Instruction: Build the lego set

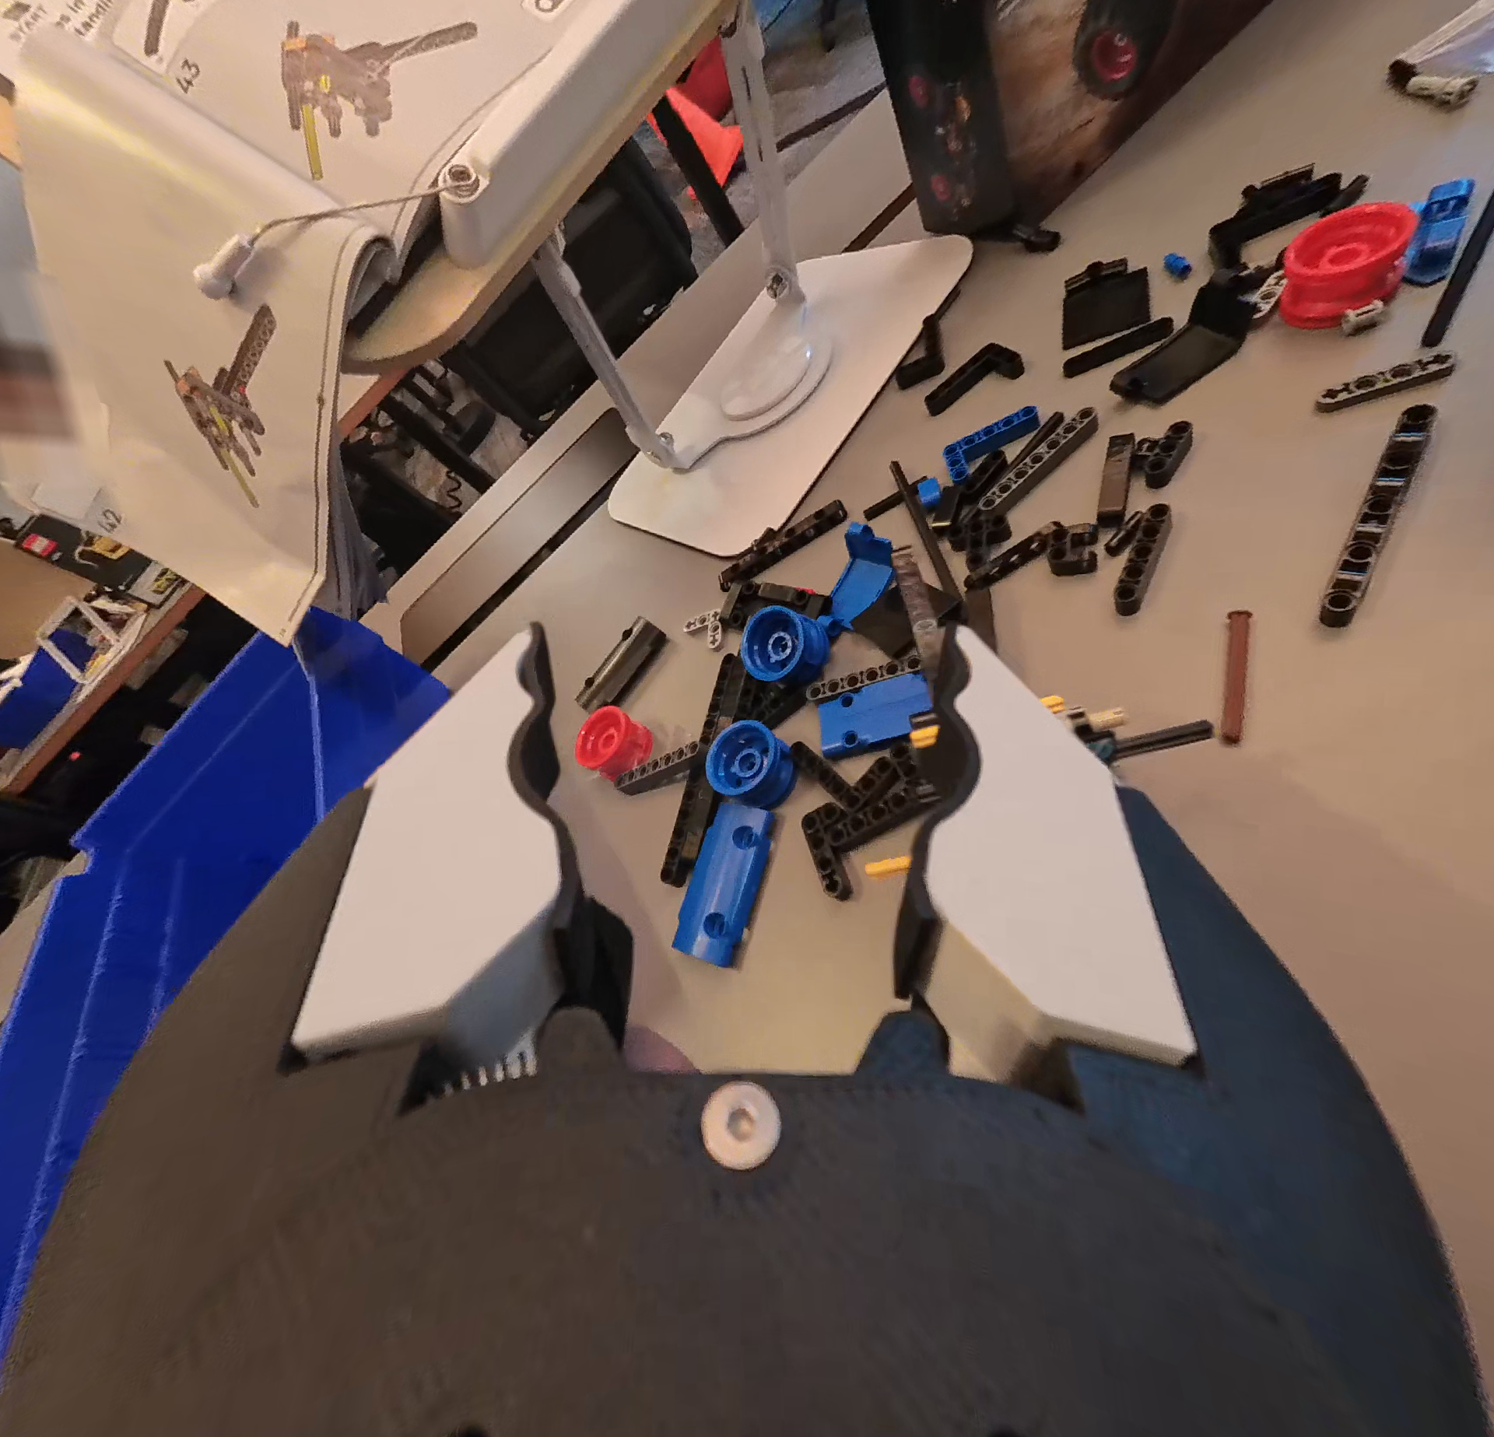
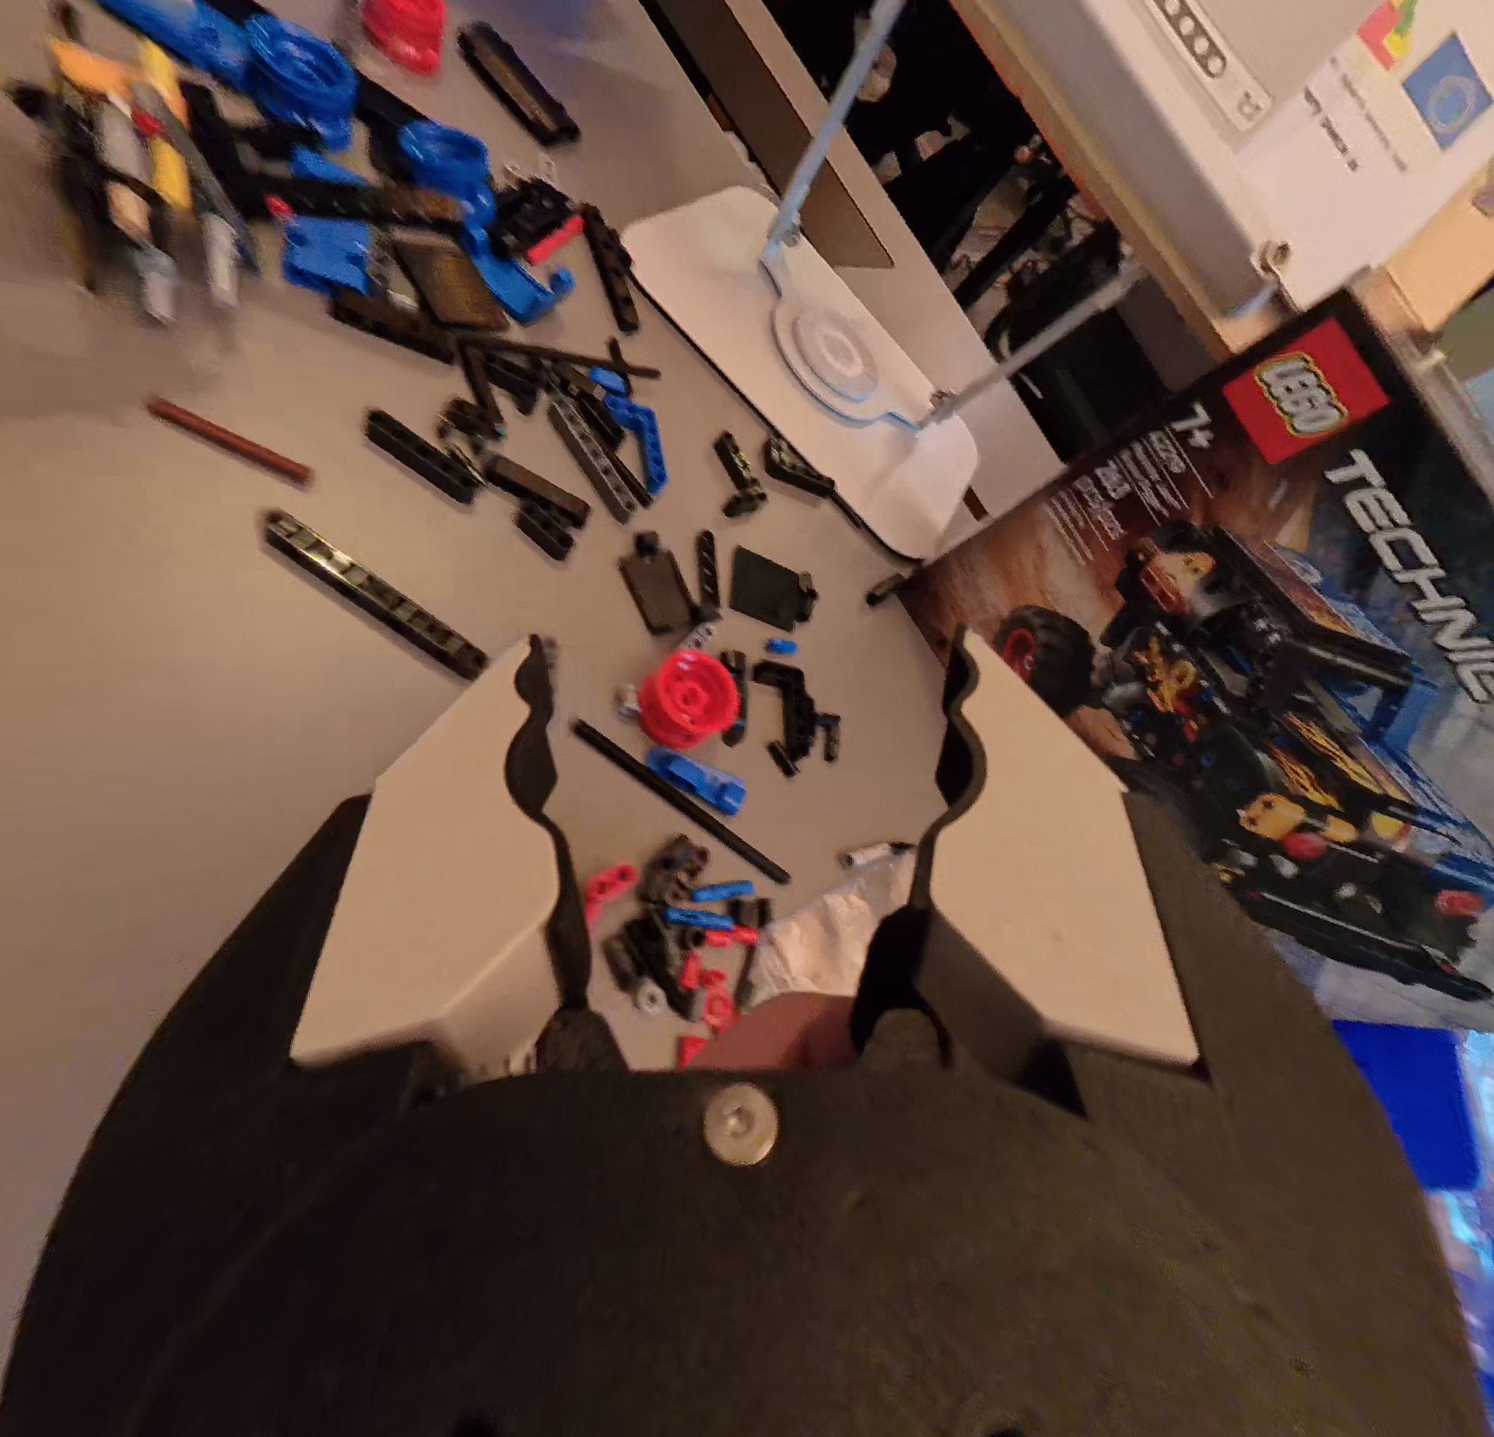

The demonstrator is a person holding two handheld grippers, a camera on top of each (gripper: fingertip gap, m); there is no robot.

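I hold both the left gripper (image 1: pixel 744 671) and right gripper (image 2: pixel 748 671) spread and empty above the loose lego pieces (image 1: pixel 808 719) scattered on the table (image 1: pixel 1334 792), judging I'm choosing the next part

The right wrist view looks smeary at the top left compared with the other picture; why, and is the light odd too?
Right wrist view: motion blur smears the far blue plastic wheel hubs, while the red plastic wheel hub between the tongs stays fairly sharp. Left wrist view: crisp, but wide-angle bending curves the white instruction booklet. Both: warm, dim indoor light.
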